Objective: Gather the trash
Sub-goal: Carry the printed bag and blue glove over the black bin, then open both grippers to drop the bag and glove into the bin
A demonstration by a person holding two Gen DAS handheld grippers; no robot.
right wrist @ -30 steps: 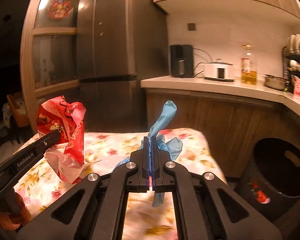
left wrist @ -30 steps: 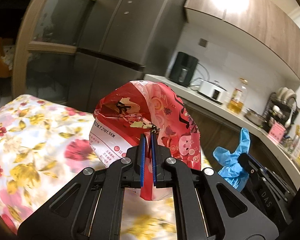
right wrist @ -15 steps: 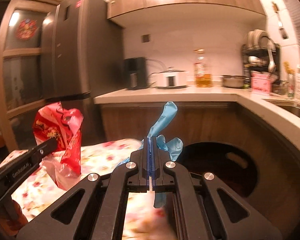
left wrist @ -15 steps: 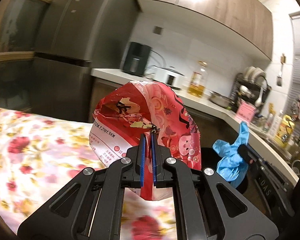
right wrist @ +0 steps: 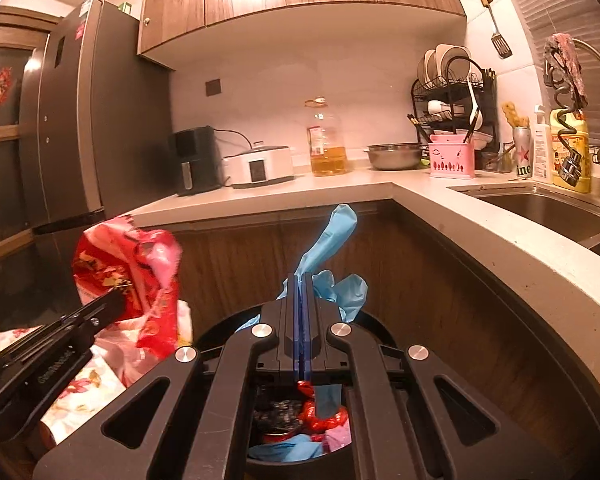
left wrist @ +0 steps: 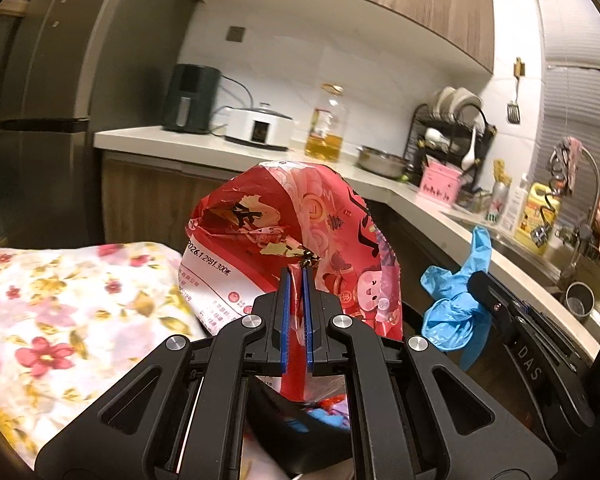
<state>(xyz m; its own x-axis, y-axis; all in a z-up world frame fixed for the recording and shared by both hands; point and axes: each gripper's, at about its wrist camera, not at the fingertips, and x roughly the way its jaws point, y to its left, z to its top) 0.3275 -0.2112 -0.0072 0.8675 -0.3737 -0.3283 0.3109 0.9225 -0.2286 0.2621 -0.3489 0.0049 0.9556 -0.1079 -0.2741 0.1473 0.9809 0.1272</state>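
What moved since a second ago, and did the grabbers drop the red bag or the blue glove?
Both grippers swung away from the flowery table toward the black trash bin, which now sits right under the right gripper. Nothing was dropped: the left gripper still pinches the red snack bag, and the right one still pinches the blue glove. The flowery tablecloth has slid off to the left.

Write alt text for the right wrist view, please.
The right gripper, shut on a blue glove, hangs over a black bin holding trash. At left, the left gripper holds a red bag; a kitchen counter runs behind.
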